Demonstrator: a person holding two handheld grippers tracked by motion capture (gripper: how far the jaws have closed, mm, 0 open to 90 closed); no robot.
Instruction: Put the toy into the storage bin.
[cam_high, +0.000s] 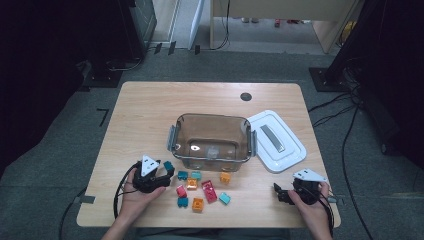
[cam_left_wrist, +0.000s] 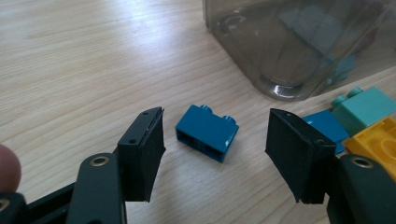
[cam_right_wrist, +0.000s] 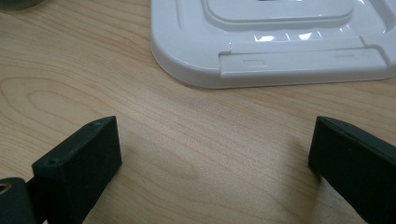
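Low on the surface (cam_left_wrist: 70, 60), left claw (cam_left_wrist: 215, 140) half open, blue brick (cam_left_wrist: 207, 132) lying between its pads, untouched, just beside the smoky tub (cam_left_wrist: 261, 51). Right claw (cam_right_wrist: 212, 158) wide open, empty, near the white lid (cam_right_wrist: 280, 60).

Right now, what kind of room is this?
Probably a lab or workroom for recording handling tasks: a small wooden table on grey carpet, cables trailing over the floor, dark stands around it, and toy bricks beside a clear box.
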